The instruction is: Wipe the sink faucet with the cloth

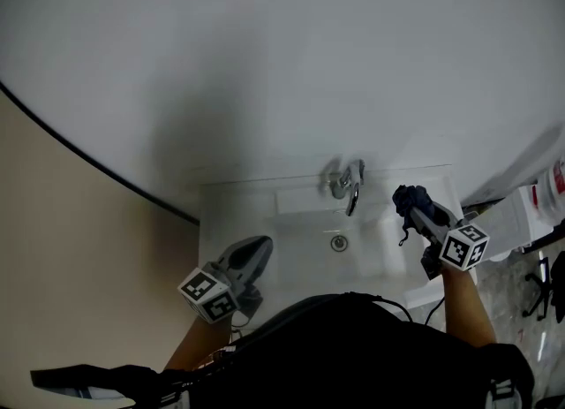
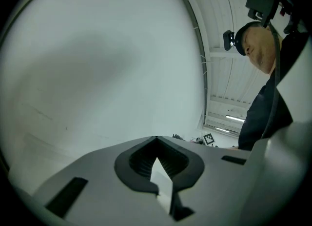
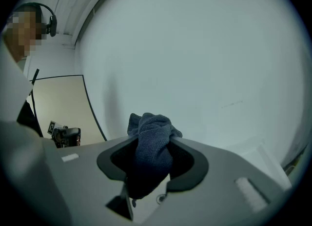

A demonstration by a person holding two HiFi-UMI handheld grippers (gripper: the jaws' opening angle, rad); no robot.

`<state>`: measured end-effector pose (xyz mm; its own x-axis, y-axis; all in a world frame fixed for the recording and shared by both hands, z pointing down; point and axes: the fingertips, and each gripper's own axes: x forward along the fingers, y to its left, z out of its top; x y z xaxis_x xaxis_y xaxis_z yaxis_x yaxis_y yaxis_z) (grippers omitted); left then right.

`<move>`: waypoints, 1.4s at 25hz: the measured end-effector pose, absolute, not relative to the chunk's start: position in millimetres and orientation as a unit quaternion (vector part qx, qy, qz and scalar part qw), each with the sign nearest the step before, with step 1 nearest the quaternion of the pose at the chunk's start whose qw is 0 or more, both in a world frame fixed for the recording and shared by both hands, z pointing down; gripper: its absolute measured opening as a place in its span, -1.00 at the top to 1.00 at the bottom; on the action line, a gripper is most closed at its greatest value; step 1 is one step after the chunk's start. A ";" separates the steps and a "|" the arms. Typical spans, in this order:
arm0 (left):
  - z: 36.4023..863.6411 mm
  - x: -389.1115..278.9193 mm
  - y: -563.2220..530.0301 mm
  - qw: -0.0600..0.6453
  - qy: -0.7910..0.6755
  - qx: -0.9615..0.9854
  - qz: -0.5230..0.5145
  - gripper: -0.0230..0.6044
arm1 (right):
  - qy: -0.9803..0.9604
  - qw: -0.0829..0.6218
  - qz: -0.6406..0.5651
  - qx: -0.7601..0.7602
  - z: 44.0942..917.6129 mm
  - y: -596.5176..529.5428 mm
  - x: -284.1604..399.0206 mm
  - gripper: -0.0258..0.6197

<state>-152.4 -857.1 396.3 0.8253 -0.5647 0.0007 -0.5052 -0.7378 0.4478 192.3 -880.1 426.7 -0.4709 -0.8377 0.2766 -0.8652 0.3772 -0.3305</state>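
A chrome faucet (image 1: pixel 350 185) stands at the back of the white sink (image 1: pixel 238 213), with the drain (image 1: pixel 339 242) in front of it. Right of the faucet, above the sink's right rim, my right gripper (image 1: pixel 417 210) is shut on a dark blue cloth (image 1: pixel 410 197). In the right gripper view the cloth (image 3: pixel 151 144) is bunched between the jaws and sticks out past them toward the white wall. My left gripper (image 1: pixel 260 246) hangs over the sink's left side, shut with nothing in it. Only wall and ceiling show past the left gripper (image 2: pixel 156 142) in its own view.
A white wall (image 1: pixel 291 63) rises right behind the sink. A beige panel (image 1: pixel 71 248) edged by a black line lies to the left. White containers (image 1: pixel 552 188) and a chair base (image 1: pixel 540 285) sit at the far right.
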 end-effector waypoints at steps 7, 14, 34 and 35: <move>414.5 -117.5 -883.2 0.233 -0.321 0.915 -0.078 0.93 | -0.821 0.057 0.262 0.504 482.7 -923.2 228.9 0.44; 427.6 -68.8 -894.0 0.258 -0.341 0.903 -0.052 0.93 | -0.826 0.074 0.283 0.481 541.1 -1003.8 245.8 0.44; 465.8 -69.4 -925.5 0.298 -0.337 0.893 -0.009 0.93 | -0.792 0.106 0.341 0.496 635.1 -1082.7 198.9 0.45; 466.9 -70.0 -926.5 0.299 -0.337 0.893 -0.009 0.93 | -0.795 0.119 0.332 0.494 635.2 -1083.4 197.4 0.45</move>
<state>-70.0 -926.5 466.9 0.7727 -0.6070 0.1856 -0.5961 -0.5935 0.5408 197.4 -1083.4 635.2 -0.4843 -0.7058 0.5170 -0.8640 0.2930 -0.4095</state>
